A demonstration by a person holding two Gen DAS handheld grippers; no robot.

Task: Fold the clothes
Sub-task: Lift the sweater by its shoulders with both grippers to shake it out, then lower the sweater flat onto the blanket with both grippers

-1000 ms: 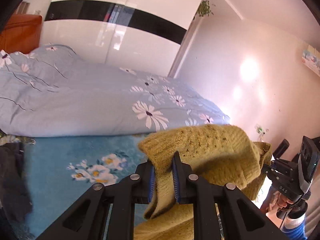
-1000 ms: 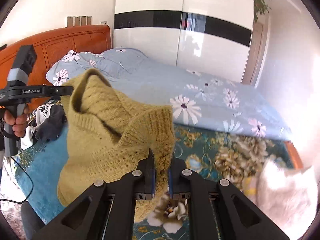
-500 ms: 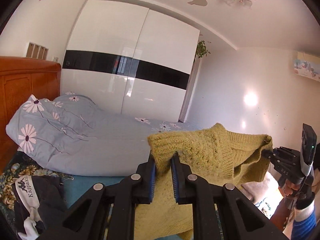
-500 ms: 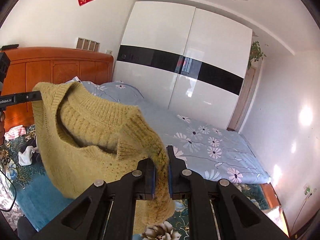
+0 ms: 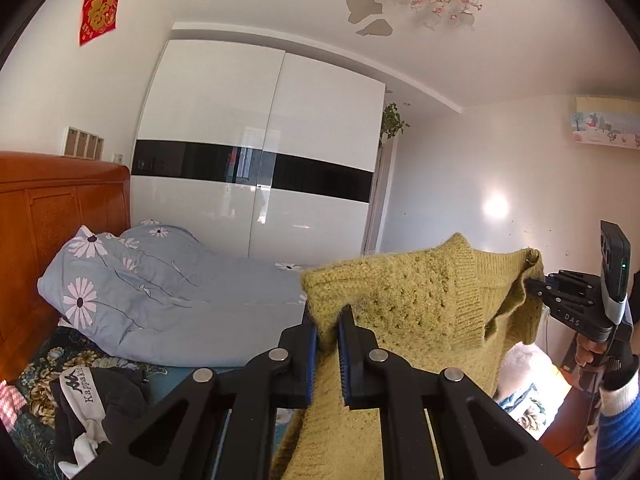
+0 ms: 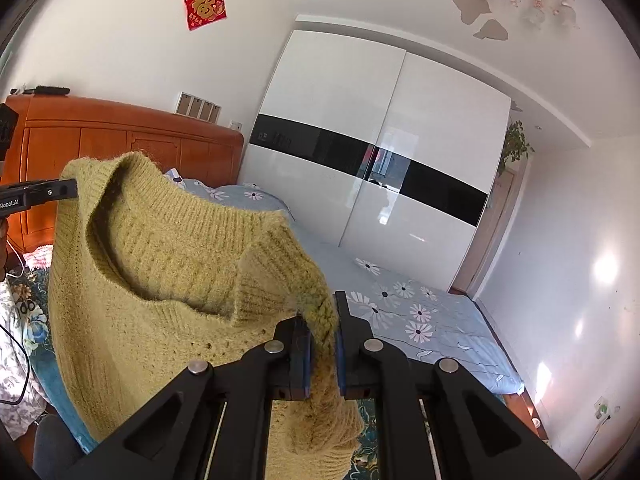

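Note:
A mustard-yellow knitted sweater (image 5: 420, 300) hangs in the air above the bed, stretched between both grippers. My left gripper (image 5: 326, 314) pinches one shoulder of it, its jaws closing tighter on the knit. At the right edge of the left wrist view, my right gripper (image 5: 534, 282) grips the other shoulder. In the right wrist view the sweater (image 6: 168, 264) shows its round neckline, and my right gripper (image 6: 320, 312) is shut on a bunched fold. My left gripper (image 6: 68, 190) holds the far shoulder at the left edge.
Below lies a bed with a pale blue daisy duvet (image 5: 168, 292) and an orange wooden headboard (image 5: 60, 216). Dark clothes (image 5: 96, 396) sit on the bed's left. A white wardrobe (image 5: 260, 168) stands behind. A hand in a blue sleeve (image 5: 616, 412) holds the right gripper.
Both grippers have risen with the sweater still pinched in them. The views have tilted up from the bed to the wardrobe and ceiling, and the sweater now hangs more spread out.

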